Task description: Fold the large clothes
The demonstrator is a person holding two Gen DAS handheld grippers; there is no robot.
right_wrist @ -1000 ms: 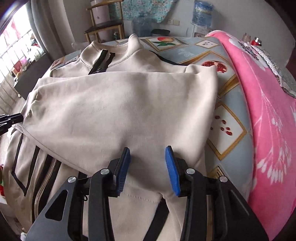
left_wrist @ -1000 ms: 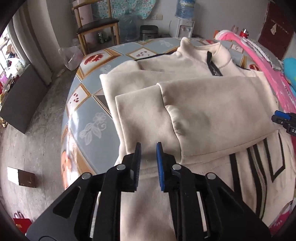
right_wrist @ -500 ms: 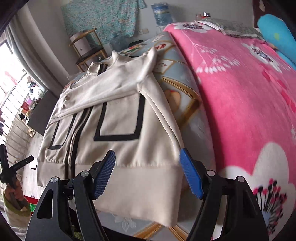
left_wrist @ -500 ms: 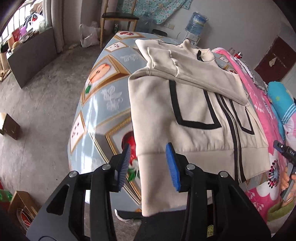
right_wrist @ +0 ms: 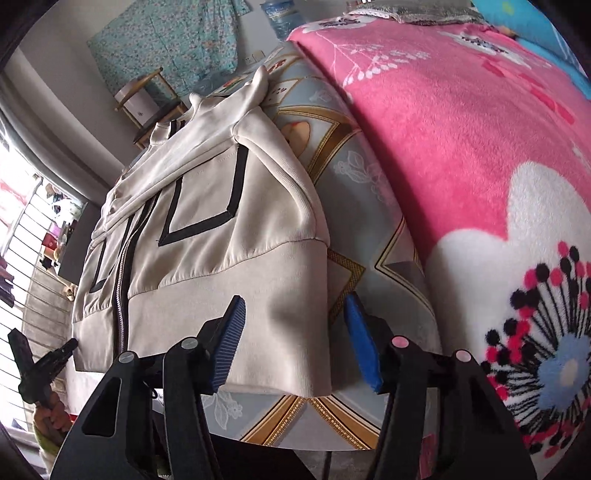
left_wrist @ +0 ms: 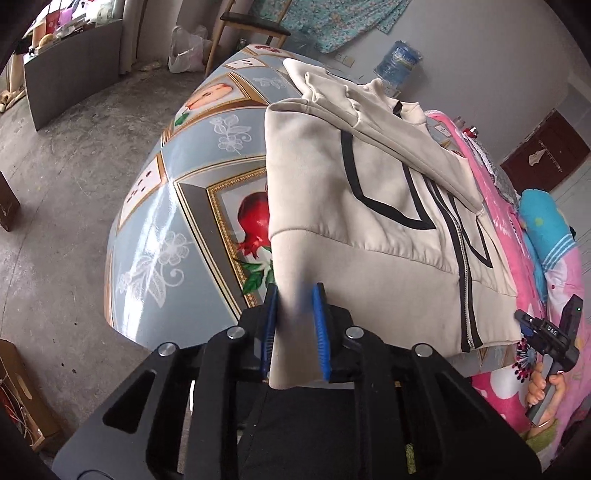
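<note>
A cream zip jacket [left_wrist: 369, 221] with black stripes lies front-up on the patterned table [left_wrist: 166, 221], both sleeves folded across its chest. My left gripper [left_wrist: 295, 325] is at the hem's left corner, which overhangs the table edge. Its jaws are closing, and the hem band fills the gap between the blue pads. In the right wrist view the same jacket [right_wrist: 221, 240] ends at its right hem corner, which lies between the pads of my right gripper [right_wrist: 295, 343]. Those jaws are closing too, but the right-hand pad still stands apart from the cloth.
A pink flowered blanket [right_wrist: 461, 129] covers the bed right beside the table [right_wrist: 369, 221]. A blue pillow [left_wrist: 546, 221] lies on it. A wooden chair [left_wrist: 251, 26] and a water bottle [left_wrist: 400, 62] stand beyond the table. Cardboard boxes [left_wrist: 18, 398] sit on the concrete floor at the left.
Both grippers pulled back from the folded sleeves to the jacket's bottom hem, opened wider, then narrowed. The left one now has the hem corner between its pads.
</note>
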